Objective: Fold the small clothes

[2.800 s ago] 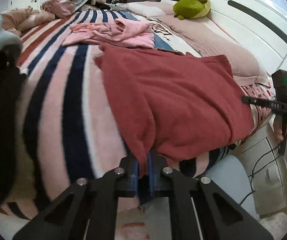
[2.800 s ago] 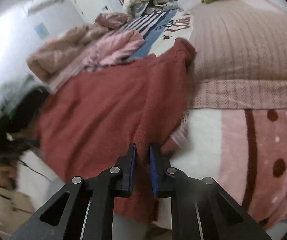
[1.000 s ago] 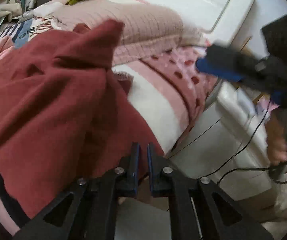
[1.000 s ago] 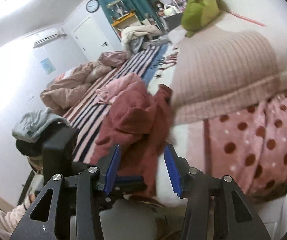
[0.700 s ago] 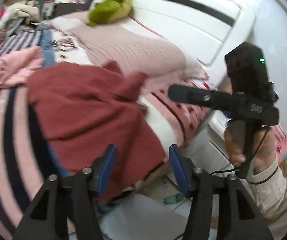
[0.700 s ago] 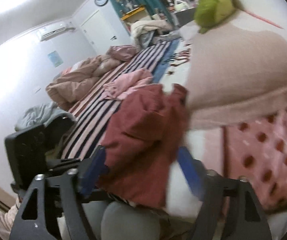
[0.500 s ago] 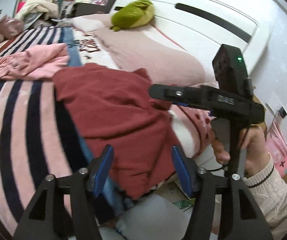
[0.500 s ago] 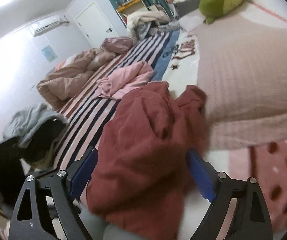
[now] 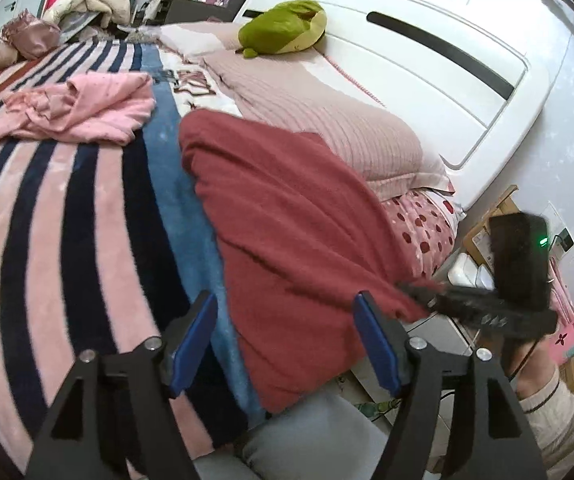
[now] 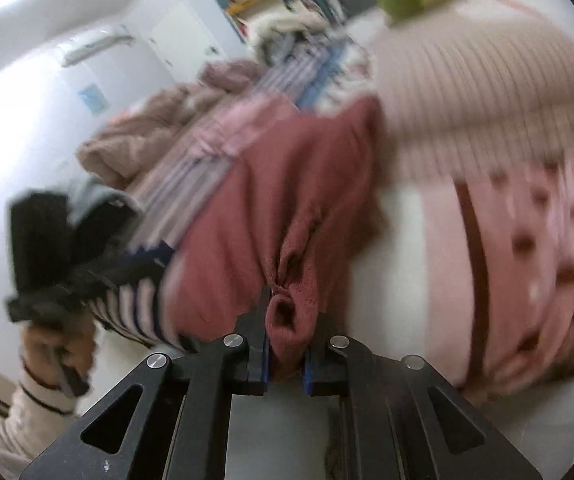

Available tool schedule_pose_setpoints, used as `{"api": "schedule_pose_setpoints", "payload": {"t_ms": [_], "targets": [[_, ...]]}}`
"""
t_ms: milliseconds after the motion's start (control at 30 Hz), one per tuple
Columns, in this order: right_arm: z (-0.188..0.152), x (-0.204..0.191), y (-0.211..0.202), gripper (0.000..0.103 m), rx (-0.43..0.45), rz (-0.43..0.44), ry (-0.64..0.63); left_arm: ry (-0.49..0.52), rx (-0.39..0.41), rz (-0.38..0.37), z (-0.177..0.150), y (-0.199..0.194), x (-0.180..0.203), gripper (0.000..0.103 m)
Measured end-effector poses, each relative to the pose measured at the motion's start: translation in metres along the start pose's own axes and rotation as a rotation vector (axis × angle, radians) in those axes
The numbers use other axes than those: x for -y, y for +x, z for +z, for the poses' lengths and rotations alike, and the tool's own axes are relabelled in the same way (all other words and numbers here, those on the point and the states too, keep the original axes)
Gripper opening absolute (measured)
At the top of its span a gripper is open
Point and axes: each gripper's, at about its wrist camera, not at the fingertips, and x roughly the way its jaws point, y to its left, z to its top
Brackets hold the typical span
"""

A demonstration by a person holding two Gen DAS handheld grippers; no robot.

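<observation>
The right gripper (image 10: pixel 285 344) has its jaws just closed, pinching a bunched, tube-like end of the red sweater (image 10: pixel 287 216), the cloth puckered in folds just ahead of the blue pads; from there the sweater runs away along the bed toward the pillow, its long axis lying roughly from the bed's near edge up to the headboard side; the left gripper (image 9: pixel 285 338) stands with its jaws spread, having just been opening, nothing pressed between them, the sweater's (image 9: pixel 287 216) lower edge lying beyond and between the blue pads and hanging over the bed's edge; the knit looks soft, thick and fuzzy, a dull brick red, draped in one broad slanted sheet; beneath it lies a plush striped blanket (image 9: pixel 47 220) in pink, navy and blue; beside it, toward the headboard, a ribbed dusty-pink pillow (image 9: pixel 327 120) and a pink sheet with dark red dots (image 9: pixel 423 220); further off a crumpled pale pink garment (image 9: pixel 83 108) sits on the stripes, well apart; a green plush toy (image 9: pixel 283 28) rests against the white headboard (image 9: pixel 427 64).
</observation>
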Motion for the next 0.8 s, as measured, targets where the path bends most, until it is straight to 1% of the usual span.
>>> {"api": "schedule_pose_setpoints", "payload": {"t_ms": [67, 100, 133, 167, 200, 233, 267, 300, 333, 433, 533, 567, 600, 667, 700, 733, 767, 800], "targets": [[-0.001, 0.009, 0.011, 0.014, -0.048, 0.004, 0.028, -0.023, -0.017, -0.006, 0.000, 0.006, -0.003, 0.067], [0.004, 0.009, 0.010, 0.027, -0.068, 0.006, 0.011, -0.036, -0.019, -0.019, 0.000, 0.006, -0.005, 0.068], [0.008, 0.008, 0.005, 0.049, -0.061, 0.002, -0.009, -0.048, -0.017, -0.033, 0.002, 0.005, -0.008, 0.074], [0.014, 0.008, -0.003, 0.063, -0.040, -0.001, -0.029, -0.061, -0.013, -0.044, 0.003, 0.005, -0.011, 0.077], [0.021, 0.009, -0.012, 0.081, -0.009, 0.003, -0.042, -0.076, -0.014, -0.058, 0.004, 0.005, -0.014, 0.081], [0.031, 0.013, -0.019, 0.085, 0.014, 0.021, -0.037, -0.089, -0.024, -0.075, 0.005, 0.007, -0.017, 0.081], [0.041, 0.020, -0.021, 0.085, 0.011, 0.045, -0.015, -0.102, -0.039, -0.093, 0.006, 0.010, -0.020, 0.081], [0.052, 0.027, -0.019, 0.085, -0.015, 0.068, 0.024, -0.114, -0.054, -0.107, 0.006, 0.014, -0.021, 0.081], [0.061, 0.032, -0.014, 0.085, -0.039, 0.083, 0.051, -0.121, -0.067, -0.118, 0.005, 0.018, -0.022, 0.081], [0.085, 0.047, 0.009, 0.085, -0.064, 0.128, 0.101, -0.146, -0.108, -0.144, 0.000, 0.031, -0.023, 0.081], [0.101, 0.060, 0.047, 0.085, -0.146, 0.180, 0.159, -0.150, -0.121, -0.143, -0.007, 0.040, -0.020, 0.081], [0.104, 0.061, 0.061, 0.084, -0.176, 0.170, 0.160, -0.147, -0.118, -0.126, -0.008, 0.042, -0.018, 0.081], [0.104, 0.063, 0.071, 0.080, -0.197, 0.157, 0.163, -0.150, -0.116, -0.114, -0.009, 0.043, -0.017, 0.080], [0.110, 0.064, 0.083, 0.073, -0.188, 0.136, 0.168, -0.162, -0.115, -0.078, -0.009, 0.044, -0.015, 0.070], [0.112, 0.064, 0.085, 0.061, -0.175, 0.144, 0.180, -0.164, -0.117, -0.068, -0.010, 0.045, -0.014, 0.057], [0.113, 0.063, 0.087, 0.045, -0.170, 0.177, 0.203, -0.166, -0.119, -0.066, -0.009, 0.045, -0.013, 0.047], [0.113, 0.063, 0.093, 0.040, -0.180, 0.216, 0.227, -0.169, -0.120, -0.065, -0.009, 0.044, -0.013, 0.043], [0.112, 0.062, 0.097, 0.035, -0.191, 0.227, 0.235, -0.165, -0.117, -0.059, -0.009, 0.043, -0.011, 0.034]]}}
